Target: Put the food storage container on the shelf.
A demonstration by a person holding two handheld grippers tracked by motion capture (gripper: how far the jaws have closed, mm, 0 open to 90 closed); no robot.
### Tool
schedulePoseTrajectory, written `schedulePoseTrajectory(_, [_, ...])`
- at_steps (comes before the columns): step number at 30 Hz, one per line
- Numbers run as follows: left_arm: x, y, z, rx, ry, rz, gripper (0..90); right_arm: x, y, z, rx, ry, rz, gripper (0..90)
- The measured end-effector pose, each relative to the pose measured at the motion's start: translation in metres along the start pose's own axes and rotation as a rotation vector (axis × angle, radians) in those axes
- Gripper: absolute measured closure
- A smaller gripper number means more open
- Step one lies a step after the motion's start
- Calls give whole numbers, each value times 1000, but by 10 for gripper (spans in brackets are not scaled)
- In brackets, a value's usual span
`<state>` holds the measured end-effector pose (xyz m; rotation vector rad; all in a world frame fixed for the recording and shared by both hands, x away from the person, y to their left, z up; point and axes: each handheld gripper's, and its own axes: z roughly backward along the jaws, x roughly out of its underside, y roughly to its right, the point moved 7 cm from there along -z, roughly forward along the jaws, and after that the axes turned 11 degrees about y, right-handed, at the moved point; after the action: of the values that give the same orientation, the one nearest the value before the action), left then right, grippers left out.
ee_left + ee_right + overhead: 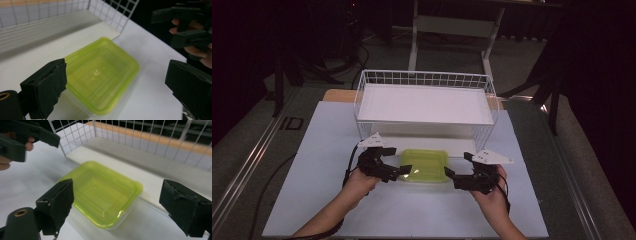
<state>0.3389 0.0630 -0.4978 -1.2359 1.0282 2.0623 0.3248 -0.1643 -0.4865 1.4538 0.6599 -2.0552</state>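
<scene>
Green-lidded container on table, just in front of wire basket, long axis L-R. Left hand-held gripper at its L end, right hand-held gripper at R end; both jaws apart, empty. Left looks marginally nearer.

A shallow rectangular food container with rounded corners and a translucent lime-green lid lies flat and closed on the white table, just in front of the white wire basket. Its clear base shows beneath the lid's rim.
</scene>
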Motion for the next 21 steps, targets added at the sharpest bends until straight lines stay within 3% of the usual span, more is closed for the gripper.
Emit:
schedulePoseTrajectory(3, [2, -7, -7, -37, -10, 21, 74, 8, 3, -8, -5, -37, -76, 124])
schedulePoseTrajectory(4, [2, -7, -7, -37, -10, 21, 74, 8, 3, -8, -5, -37, -76, 124])
schedulePoseTrajectory(6, [6, -12, -12, -54, -30, 62, 82, 15, 9, -14, 20, -72, -182, 132])
schedulePoseTrajectory(7, [6, -12, -12, -54, -30, 62, 85, 15, 9, -14, 20, -72, -182, 132])
schedulePoseTrajectory(8, [11, -20, -18, -98, -52, 90, 106, 21, 17, -21, 42, -107, -292, 132])
schedulePoseTrajectory(11, [15, -25, -19, -124, -68, 111, 166, 24, 19, -25, 54, -130, -297, 133])
schedulePoseTrajectory(12, [19, -30, -22, -149, -90, 155, 178, 26, 22, -29, 62, -149, -334, 145])
schedulePoseTrajectory(14, [23, -33, -24, -163, -103, 199, 216, 31, 25, -33, 70, -177, -386, 161])
schedulePoseTrajectory(21, [32, -42, -29, -191, -140, 285, 368, 48, 29, -45, 77, -272, -527, 358])
